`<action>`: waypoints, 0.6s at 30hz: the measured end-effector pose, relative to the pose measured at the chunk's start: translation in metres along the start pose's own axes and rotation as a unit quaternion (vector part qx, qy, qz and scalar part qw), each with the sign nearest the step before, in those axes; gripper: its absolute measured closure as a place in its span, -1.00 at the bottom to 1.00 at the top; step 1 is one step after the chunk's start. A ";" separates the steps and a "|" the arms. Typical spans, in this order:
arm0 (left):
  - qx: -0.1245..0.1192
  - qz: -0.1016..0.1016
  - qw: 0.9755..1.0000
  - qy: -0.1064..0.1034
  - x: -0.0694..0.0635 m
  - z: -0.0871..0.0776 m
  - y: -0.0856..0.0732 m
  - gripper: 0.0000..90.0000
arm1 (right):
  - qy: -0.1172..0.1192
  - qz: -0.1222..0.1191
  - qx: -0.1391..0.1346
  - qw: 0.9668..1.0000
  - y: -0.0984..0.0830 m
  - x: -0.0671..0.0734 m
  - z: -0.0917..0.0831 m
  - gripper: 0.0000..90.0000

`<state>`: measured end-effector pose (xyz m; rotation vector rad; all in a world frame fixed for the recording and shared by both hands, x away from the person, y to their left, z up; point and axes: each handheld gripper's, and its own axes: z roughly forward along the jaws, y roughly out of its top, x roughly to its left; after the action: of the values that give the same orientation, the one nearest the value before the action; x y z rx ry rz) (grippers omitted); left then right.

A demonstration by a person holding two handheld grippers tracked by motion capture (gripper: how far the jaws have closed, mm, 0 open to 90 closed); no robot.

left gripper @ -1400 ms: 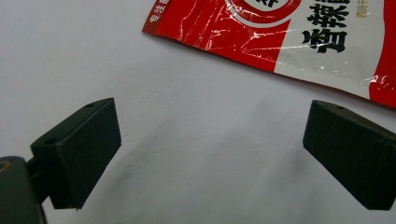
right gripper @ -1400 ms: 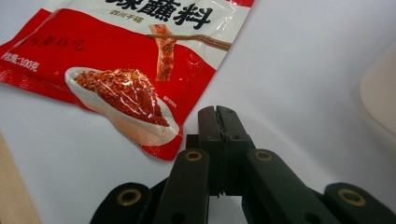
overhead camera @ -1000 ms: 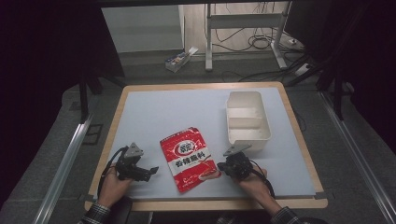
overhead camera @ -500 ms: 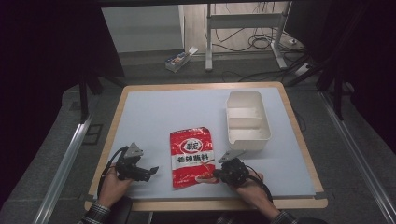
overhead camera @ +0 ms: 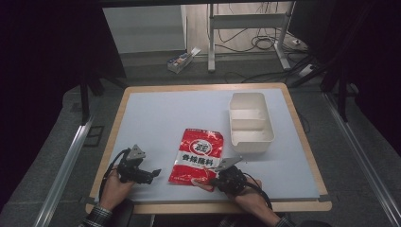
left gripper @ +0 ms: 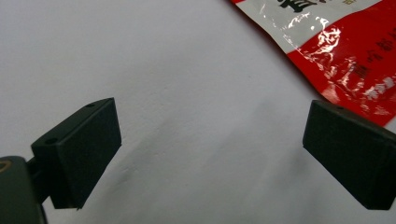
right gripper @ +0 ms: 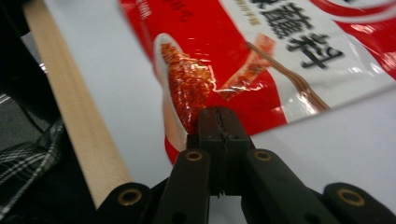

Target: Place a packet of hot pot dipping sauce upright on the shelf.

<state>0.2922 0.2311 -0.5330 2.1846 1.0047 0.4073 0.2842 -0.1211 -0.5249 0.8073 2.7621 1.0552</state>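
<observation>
Done: right gripper (overhead camera: 206,181) pinches the near edge of the red packet (overhead camera: 197,155).
Left gripper (overhead camera: 154,173): jaws wide, empty.
Left: white box (overhead camera: 250,122) empty; the goal is unclear.

red seasoning packet (overhead camera: 197,155), flat on table (overhead camera: 156,118)

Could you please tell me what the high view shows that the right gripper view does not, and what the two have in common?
The high view alone takes in the white two-compartment plastic container beyond the packet, the left gripper with jaws apart on bare table, and the whole grey tabletop with its wooden border. The right gripper view alone gives the close detail: the right gripper has its jaws pressed together on the near edge of the glossy red and white seasoning packet, and a plaid sleeve sits beside the table edge. Both show the packet, the right gripper and the table's near edge.
</observation>
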 end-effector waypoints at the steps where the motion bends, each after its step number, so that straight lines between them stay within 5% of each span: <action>1: 0.000 0.000 1.000 0.000 0.000 0.000 0.000 -0.91 | 0.004 0.000 0.000 1.000 0.001 0.002 0.001 0.99; 11: -0.001 0.001 1.000 -0.001 -0.001 0.000 0.000 -0.90 | 0.026 -0.042 0.005 0.999 0.010 0.021 0.010 0.98; 14: -0.001 0.001 1.000 -0.002 0.000 -0.001 0.000 -0.90 | 0.017 -0.042 0.002 0.999 0.009 0.016 0.008 0.97; 18: -0.001 0.002 1.000 -0.004 -0.001 -0.001 0.000 -0.90 | -0.014 -0.044 -0.002 0.999 0.006 0.004 0.001 0.61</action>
<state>0.2910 0.2309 -0.5328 2.1846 0.9949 0.4018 0.2835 -0.1145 -0.5212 0.6884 2.7437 1.0240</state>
